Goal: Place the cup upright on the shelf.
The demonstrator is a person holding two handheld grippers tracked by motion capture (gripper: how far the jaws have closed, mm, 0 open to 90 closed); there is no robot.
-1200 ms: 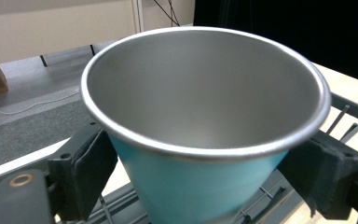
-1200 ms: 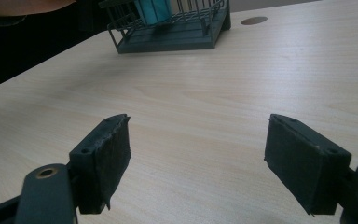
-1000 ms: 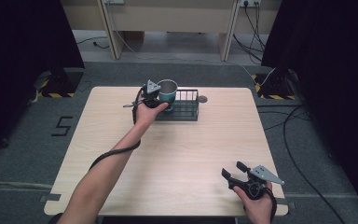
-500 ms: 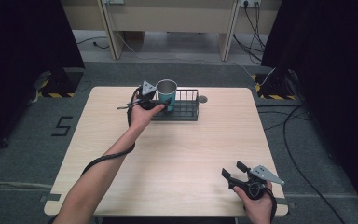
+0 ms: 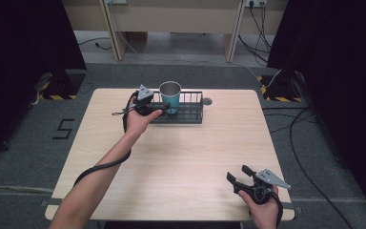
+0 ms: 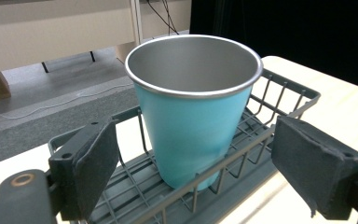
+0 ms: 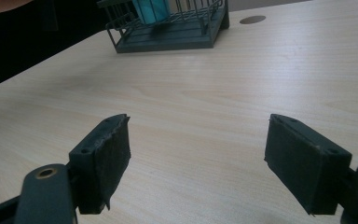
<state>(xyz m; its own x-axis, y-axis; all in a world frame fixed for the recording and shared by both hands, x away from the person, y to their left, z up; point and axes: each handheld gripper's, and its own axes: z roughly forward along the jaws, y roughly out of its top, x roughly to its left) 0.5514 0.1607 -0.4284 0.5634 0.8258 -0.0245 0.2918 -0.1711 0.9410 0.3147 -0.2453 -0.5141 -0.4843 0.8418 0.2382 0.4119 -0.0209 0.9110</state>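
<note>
Both grippers are black, each topped by a grey three-cornered plate; the left gripper [image 5: 159, 109] trails a black cable along a bare forearm; the right gripper's [image 5: 238, 174] jaw pads look dark and frayed; brass-coloured rivets sit behind them.

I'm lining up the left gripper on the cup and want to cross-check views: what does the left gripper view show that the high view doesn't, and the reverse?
Left gripper view alone: the steel inside of the teal cup and the left gripper with its jaws open either side of it, not touching.

High view alone: the right gripper, open, low over the near right of the wooden table, far from the cup.

Both: the cup standing upright at the left end of the dark wire basket.
</note>
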